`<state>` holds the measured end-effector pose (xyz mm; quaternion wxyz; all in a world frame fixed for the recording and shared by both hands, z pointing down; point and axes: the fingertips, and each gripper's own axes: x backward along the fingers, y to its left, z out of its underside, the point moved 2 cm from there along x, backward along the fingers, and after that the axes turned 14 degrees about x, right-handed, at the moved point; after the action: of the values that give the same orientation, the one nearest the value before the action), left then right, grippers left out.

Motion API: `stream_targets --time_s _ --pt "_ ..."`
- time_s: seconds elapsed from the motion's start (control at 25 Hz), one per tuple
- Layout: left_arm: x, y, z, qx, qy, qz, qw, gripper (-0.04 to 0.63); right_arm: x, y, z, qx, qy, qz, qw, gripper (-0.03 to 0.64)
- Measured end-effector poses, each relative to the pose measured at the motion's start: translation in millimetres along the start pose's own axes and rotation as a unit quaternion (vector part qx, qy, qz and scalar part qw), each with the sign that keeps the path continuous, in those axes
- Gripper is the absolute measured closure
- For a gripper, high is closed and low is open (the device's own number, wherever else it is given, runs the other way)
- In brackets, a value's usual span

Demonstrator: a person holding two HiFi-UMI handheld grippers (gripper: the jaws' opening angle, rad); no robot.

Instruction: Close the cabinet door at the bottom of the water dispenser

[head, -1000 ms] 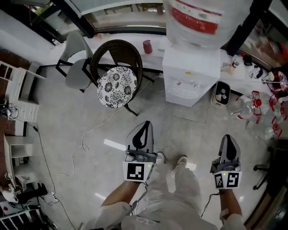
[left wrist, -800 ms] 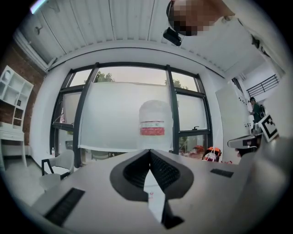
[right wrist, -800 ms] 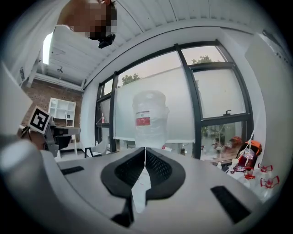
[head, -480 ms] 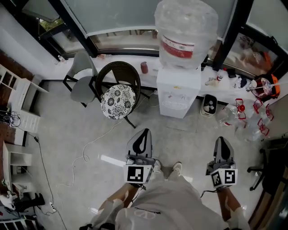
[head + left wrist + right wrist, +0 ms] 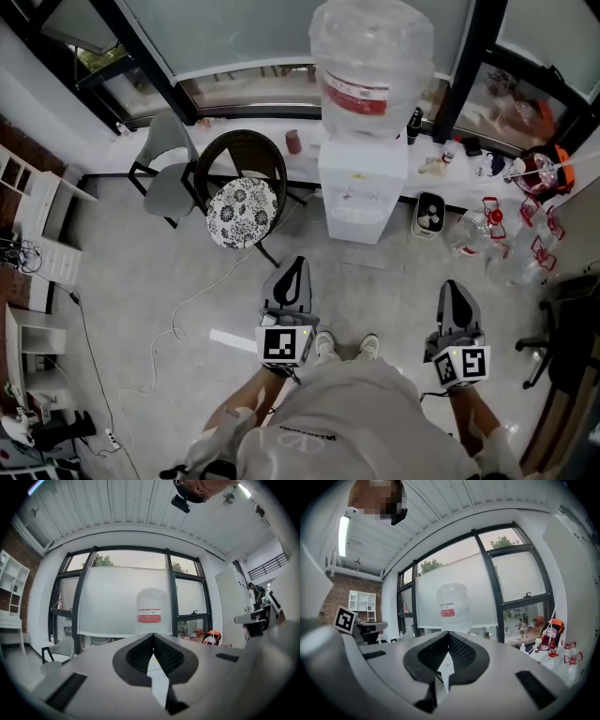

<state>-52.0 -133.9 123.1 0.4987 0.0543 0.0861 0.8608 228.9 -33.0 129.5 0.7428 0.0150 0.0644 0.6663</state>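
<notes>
**Empty-handed, well back from the water dispenser (image 5: 361, 183)**

Holding left gripper (image 5: 296, 265) and right gripper (image 5: 454, 289) level above the floor (image 5: 150, 281), fingers of each pressed together on nothing. Facing the white water dispenser by the window (image 5: 244, 33), well apart from both, bottle (image 5: 370, 66) on top, wicker chair (image 5: 242, 159) just left. Bottom cabinet door (image 5: 352, 217) too foreshortened to judge.
</notes>
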Motion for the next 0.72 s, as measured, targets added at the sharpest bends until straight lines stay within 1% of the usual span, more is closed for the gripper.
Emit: stream_targets --time_s 0.16,0.32,0.56,0.72 --pt "3 -6 -1 -0.003 -0.003 0.011 0.9999 0.589 3 5 -1 0.005 -0.001 -0.006 1.000 0.604" --pt "5 -8 1 0.000 0.006 0.011 0.9999 0.589 4 6 -1 0.008 0.000 -0.010 1.000 0.603" --pt "9 -8 1 -0.005 0.001 0.011 0.9999 0.589 5 11 0 0.009 -0.001 -0.013 1.000 0.603" --pt "10 -8 -1 0.002 0.011 0.009 0.9999 0.589 5 13 0 0.008 -0.002 -0.013 1.000 0.604"
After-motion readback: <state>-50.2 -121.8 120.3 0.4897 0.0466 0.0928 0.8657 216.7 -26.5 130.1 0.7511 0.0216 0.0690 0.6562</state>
